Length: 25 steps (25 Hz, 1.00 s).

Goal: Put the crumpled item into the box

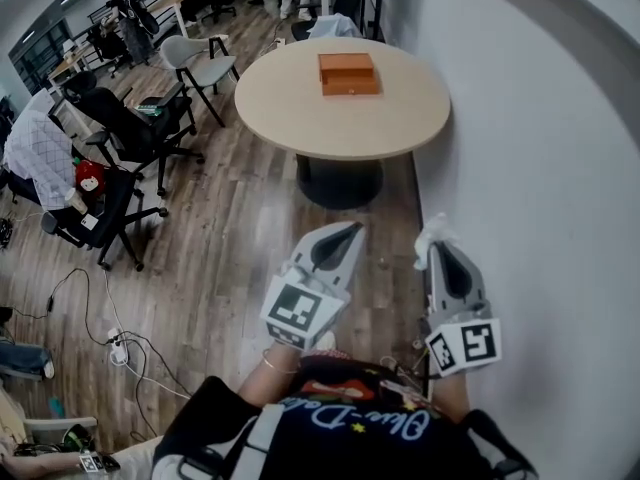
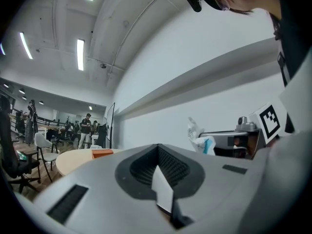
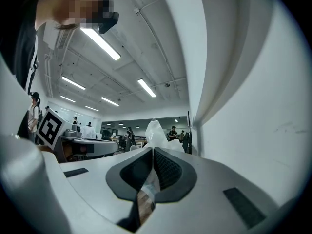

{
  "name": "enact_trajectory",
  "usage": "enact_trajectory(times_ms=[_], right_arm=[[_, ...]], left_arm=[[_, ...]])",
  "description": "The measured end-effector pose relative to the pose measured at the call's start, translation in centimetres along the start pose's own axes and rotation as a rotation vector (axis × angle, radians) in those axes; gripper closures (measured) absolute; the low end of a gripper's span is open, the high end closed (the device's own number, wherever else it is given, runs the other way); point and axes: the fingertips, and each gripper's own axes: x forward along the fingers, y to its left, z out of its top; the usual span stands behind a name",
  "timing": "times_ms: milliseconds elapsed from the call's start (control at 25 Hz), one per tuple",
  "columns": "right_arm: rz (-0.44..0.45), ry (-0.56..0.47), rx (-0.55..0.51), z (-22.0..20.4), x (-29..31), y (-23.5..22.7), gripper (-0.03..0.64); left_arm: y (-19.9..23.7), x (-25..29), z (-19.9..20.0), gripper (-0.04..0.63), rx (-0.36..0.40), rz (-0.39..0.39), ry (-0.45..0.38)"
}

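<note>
Risks shedding thinly pinched white crumpled wrapper (image 1: 434,232) from right hand-held gripper (image 1: 440,250) before reaching distant orange rectangular box (image 1: 349,73); left hand-held gripper (image 1: 350,232) closed, empty.

Paper and wood
The crumpled item (image 1: 433,236) is looking papery and white; the box (image 1: 349,73) and floor (image 1: 230,228) are looking wooden.

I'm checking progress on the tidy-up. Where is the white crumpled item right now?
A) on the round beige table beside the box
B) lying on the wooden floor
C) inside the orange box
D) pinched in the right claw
D: the white crumpled item pokes out of the shut tips of the right claw, while the orange box sits far off on the round beige table.
</note>
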Motion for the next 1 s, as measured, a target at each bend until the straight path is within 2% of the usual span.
enact_trajectory(times_ms=[440,1000], right_arm=[[0.027,0.014,-0.028,0.2,6.3,0.2,0.611],[0.063,0.041,0.018,-2.2,12.8,0.4,0.611]], left_arm=[[5.4,2.3,-0.4,0.603,-0.032,0.004,-0.005],[10.5,4.8,-2.8,0.603,-0.035,0.012,0.051]])
